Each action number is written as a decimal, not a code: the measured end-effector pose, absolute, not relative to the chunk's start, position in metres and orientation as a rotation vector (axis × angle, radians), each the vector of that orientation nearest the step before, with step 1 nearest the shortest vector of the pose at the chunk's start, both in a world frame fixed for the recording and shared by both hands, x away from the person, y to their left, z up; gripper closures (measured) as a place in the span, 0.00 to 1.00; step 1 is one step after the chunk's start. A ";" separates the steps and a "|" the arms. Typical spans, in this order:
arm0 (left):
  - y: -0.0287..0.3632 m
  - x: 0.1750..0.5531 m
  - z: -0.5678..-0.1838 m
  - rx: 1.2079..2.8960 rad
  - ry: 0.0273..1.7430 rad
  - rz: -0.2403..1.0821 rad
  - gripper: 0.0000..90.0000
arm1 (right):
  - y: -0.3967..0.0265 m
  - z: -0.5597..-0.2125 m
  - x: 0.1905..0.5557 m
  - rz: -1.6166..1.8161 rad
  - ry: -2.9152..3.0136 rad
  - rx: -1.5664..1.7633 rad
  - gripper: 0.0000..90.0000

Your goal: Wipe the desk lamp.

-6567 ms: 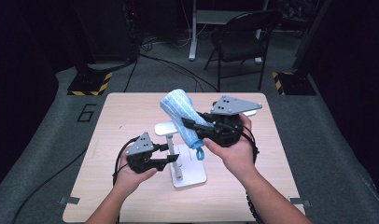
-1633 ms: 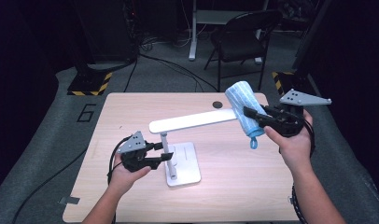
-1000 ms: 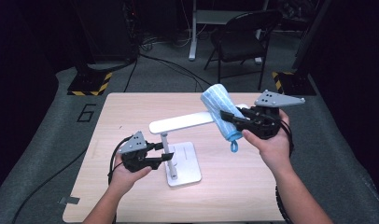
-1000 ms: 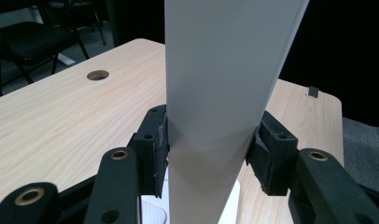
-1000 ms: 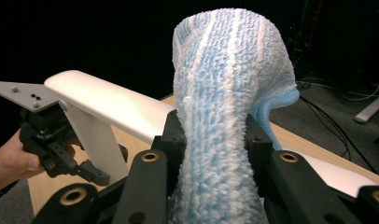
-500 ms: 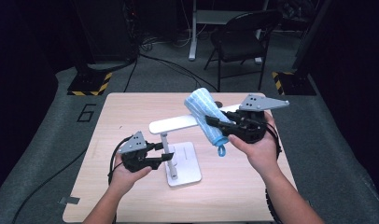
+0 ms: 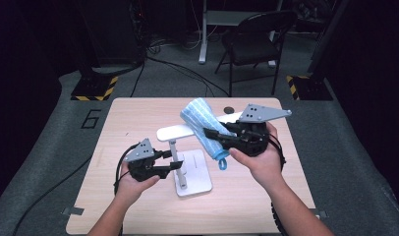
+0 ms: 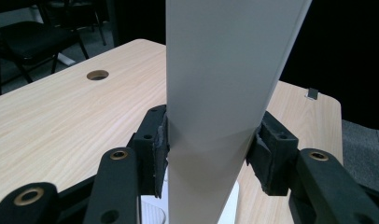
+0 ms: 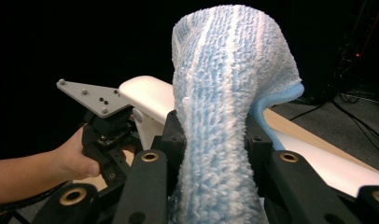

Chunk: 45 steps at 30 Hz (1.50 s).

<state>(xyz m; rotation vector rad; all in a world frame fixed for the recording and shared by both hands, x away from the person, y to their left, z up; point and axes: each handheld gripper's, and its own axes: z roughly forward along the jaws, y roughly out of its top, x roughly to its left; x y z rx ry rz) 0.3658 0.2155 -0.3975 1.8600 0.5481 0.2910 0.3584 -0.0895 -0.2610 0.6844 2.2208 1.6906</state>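
A white desk lamp stands mid-table, with its flat base (image 7: 196, 173) and its long head (image 7: 174, 132) lying level above. My left gripper (image 7: 177, 163) is shut on the lamp's white upright (image 8: 225, 70), with both pads pressed on its sides. My right gripper (image 7: 211, 135) is shut on a rolled blue-and-white fluffy cloth (image 7: 203, 125), which lies across the lamp head and hides its middle. In the right gripper view the cloth (image 9: 229, 93) rises between the jaws, with the lamp head (image 9: 148, 93) and the left gripper (image 9: 108, 128) behind it.
The wooden table (image 7: 133, 110) has a round cable hole (image 7: 229, 109) near its far edge. A dark chair (image 7: 256, 39) and cables stand on the grey floor beyond. A yellow-and-black striped base (image 7: 94, 91) sits at the far left.
The right gripper has carried the cloth leftward along the lamp head, from its right end to near the upright. The left gripper has stayed clamped in place.
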 end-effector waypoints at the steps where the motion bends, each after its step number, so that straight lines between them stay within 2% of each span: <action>1: 0.216 0.366 -0.398 1.860 0.548 0.291 0.58 | -0.087 -0.261 0.357 1.695 2.226 0.672 0.76; 45: 0.217 0.365 -0.399 1.843 0.558 0.286 0.58 | -0.106 -0.328 0.322 1.736 2.292 0.621 0.77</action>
